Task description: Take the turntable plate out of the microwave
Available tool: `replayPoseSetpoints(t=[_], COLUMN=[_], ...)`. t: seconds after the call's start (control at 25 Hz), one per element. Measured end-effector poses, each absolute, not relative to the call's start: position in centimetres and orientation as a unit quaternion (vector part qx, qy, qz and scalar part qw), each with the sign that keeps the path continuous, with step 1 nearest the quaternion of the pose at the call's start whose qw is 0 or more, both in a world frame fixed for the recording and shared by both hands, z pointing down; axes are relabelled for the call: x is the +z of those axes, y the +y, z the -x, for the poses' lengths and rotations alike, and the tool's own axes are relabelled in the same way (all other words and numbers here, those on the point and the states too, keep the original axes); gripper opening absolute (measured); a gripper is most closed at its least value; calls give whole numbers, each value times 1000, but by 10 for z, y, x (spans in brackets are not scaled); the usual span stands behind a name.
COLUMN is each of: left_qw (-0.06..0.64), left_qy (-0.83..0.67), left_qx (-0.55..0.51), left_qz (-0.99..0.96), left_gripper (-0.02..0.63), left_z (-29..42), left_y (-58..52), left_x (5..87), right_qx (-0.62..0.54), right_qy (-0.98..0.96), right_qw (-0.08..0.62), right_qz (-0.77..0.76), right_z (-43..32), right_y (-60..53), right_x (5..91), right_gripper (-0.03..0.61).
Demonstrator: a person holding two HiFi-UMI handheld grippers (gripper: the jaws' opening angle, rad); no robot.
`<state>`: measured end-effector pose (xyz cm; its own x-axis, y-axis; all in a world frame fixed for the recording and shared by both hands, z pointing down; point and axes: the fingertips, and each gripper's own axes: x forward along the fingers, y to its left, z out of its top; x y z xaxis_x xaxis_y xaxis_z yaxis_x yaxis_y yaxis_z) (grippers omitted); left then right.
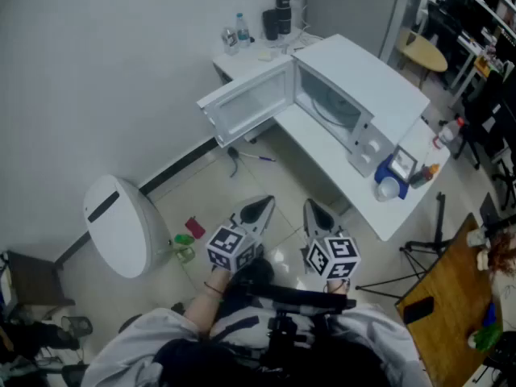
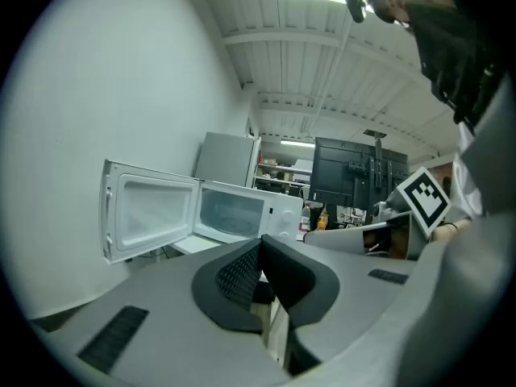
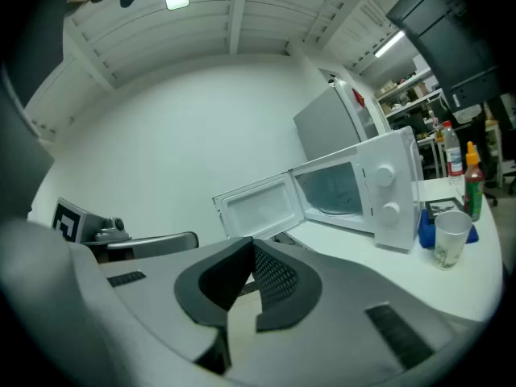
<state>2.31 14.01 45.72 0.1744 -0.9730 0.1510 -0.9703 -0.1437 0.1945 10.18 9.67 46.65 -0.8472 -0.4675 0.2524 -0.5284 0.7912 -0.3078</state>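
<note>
A white microwave stands on a white table with its door swung wide open to the left. The glass turntable plate lies inside the cavity, also faintly seen as the plate in the right gripper view. My left gripper and right gripper are held side by side low in front of the person, well short of the table. Both are shut with nothing between their jaws. The microwave shows ahead of the left gripper, and the right gripper also points toward the microwave.
On the table right of the microwave stand a clear cup, a blue item and bottles. Bottles and a dark jug sit at the table's far corner. A white bin is on the floor at left, a tripod at right.
</note>
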Motion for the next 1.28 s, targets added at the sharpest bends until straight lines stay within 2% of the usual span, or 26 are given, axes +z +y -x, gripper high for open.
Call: replayPoseSetpoints(t=[0.44,0.96,1.28], left_qw=[155,218,241], left_qy=[-577,-513,-502], left_qx=[2,-45,-57], left_qz=[-802,-829,-829], left_gripper=[8,8,7], left_z=[83,91,102], left_y=[65,2,-36], left_x=[465,486,492], right_qx=[207,208,208], right_qy=[-913,-874,-859], right_qw=[76,92,94], right_qz=[-343,-429,-458], right_z=[-7,-23,-16], right_y=[34,3,-55], right_x=[474,482,497], right_gripper=[8,8,8])
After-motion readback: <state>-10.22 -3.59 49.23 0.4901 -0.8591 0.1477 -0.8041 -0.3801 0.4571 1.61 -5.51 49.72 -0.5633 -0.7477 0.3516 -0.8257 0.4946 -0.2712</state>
